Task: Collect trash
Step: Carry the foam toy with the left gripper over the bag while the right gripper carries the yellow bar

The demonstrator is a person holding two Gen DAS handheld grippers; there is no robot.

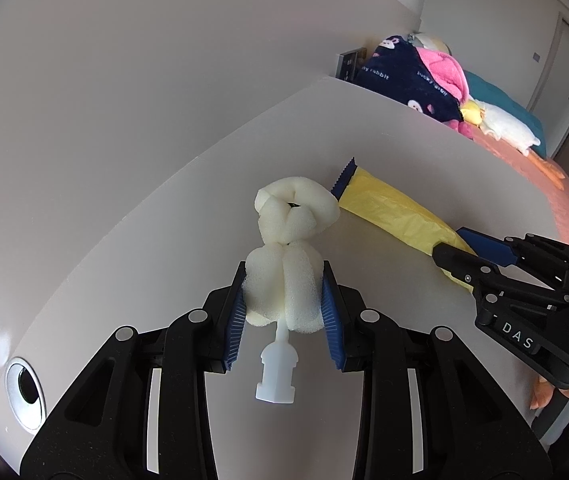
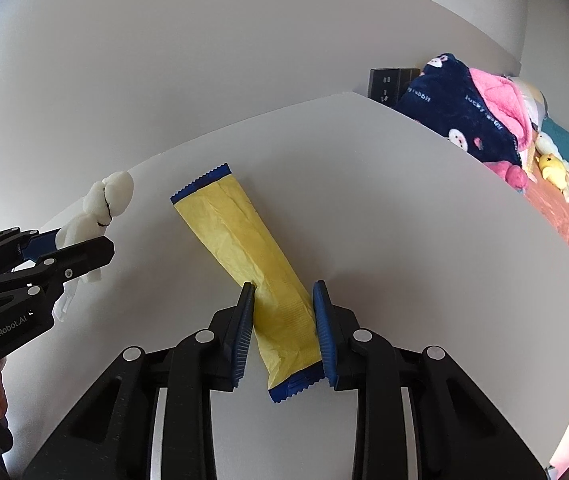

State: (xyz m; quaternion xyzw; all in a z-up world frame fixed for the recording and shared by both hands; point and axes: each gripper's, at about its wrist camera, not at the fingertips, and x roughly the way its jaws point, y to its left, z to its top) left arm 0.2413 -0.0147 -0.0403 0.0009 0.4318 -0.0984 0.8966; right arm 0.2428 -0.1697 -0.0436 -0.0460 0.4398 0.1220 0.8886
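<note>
A white foam piece (image 1: 284, 264) with a white plastic stem (image 1: 277, 376) lies on the white desk (image 1: 384, 160). My left gripper (image 1: 283, 280) is shut on the foam, which bulges between the blue pads. The foam also shows in the right wrist view (image 2: 100, 212). A long yellow wrapper with blue ends (image 2: 244, 248) lies on the desk. My right gripper (image 2: 283, 292) is closed on the wrapper's near end, with both pads against its edges. The wrapper also shows in the left wrist view (image 1: 396, 216), with the right gripper (image 1: 450, 246) on it.
A round cable hole (image 1: 24, 388) sits in the desk at the near left. Beyond the desk's right edge is a bed with a navy blanket (image 2: 456, 112), pink fabric and plush toys. A wall socket (image 2: 388, 82) is behind the desk.
</note>
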